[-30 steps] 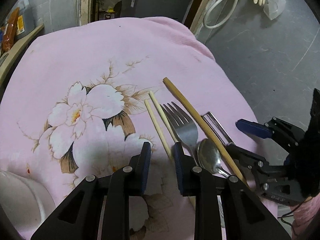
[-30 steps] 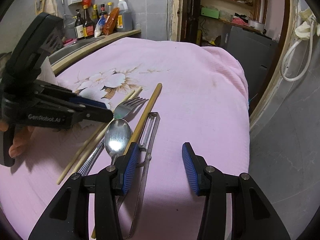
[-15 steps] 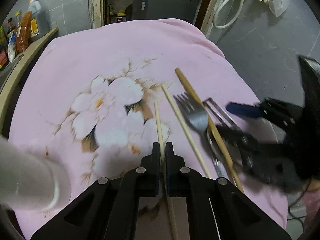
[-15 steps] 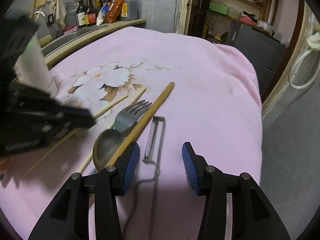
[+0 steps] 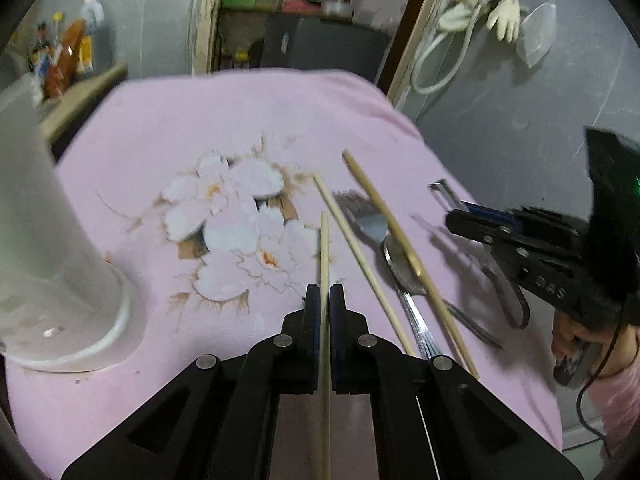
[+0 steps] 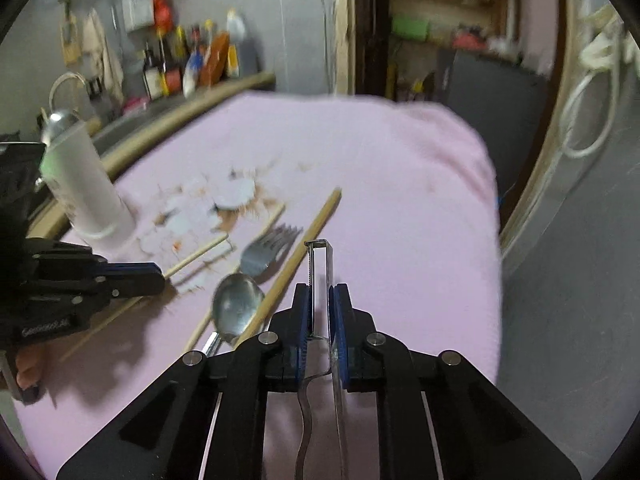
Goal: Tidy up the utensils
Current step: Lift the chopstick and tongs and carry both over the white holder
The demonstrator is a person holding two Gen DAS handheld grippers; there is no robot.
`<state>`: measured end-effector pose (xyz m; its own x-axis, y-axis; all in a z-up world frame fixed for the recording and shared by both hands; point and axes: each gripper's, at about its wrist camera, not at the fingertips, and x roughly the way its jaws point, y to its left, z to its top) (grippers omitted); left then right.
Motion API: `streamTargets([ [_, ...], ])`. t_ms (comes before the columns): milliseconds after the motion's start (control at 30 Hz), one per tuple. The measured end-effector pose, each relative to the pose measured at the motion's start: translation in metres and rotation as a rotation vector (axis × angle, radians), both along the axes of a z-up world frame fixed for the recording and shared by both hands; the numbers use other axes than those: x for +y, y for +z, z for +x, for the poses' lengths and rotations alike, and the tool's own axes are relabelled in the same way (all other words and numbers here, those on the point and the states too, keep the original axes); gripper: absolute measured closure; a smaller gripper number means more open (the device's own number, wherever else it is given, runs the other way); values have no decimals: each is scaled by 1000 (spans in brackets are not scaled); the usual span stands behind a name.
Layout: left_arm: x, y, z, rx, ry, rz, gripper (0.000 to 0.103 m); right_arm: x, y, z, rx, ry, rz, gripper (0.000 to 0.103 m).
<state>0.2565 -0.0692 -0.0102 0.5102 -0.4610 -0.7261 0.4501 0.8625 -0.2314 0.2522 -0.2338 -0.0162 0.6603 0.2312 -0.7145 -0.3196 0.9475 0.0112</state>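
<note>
- The left hand-held gripper is clenched on one chopstick. The stick's long axis runs along the fingers, tip pointing toward the far edge of the worktop, and its near end is cut off at the frame's bottom.
- The right hand-held gripper is clamped on a metal peeler, whose blade end points away along the fingers. Its handle passes down between the arms and out of frame.
- Lying on the pink flowered cloth near the worktop's right edge are a second chopstick, a fork, a spoon and a long wooden stick. All lie roughly parallel, their tips slanting toward the far left.
- The wooden stick crosses over the spoon's bowl, and the fork's handle is mostly hidden beneath.
- A white cylindrical holder stands at the left edge, something metal showing at its top. Blur keeps me from telling what it is.
</note>
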Motion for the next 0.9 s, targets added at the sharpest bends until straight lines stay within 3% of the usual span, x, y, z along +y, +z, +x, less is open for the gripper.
streamTargets([
  [67,1,12,-11,-75,11,-17,101,4,10,-23,-123,-12,-16,93],
  [267,10,57,-56,-424,80,-83,101,27,47,-88,-505,-56,-4,93],
  [367,22,78,-73,-549,141,-150,101,36,66,-103,-640,-66,36,93],
  [567,50,122,-104,-843,287,-173,101,69,107,-119,-896,-45,59,93],
  [733,91,149,-118,-954,369,-186,101,96,133,-119,-1018,-9,115,93],
  [900,146,167,-107,-943,408,-259,101,125,154,-100,-1038,60,258,93],
])
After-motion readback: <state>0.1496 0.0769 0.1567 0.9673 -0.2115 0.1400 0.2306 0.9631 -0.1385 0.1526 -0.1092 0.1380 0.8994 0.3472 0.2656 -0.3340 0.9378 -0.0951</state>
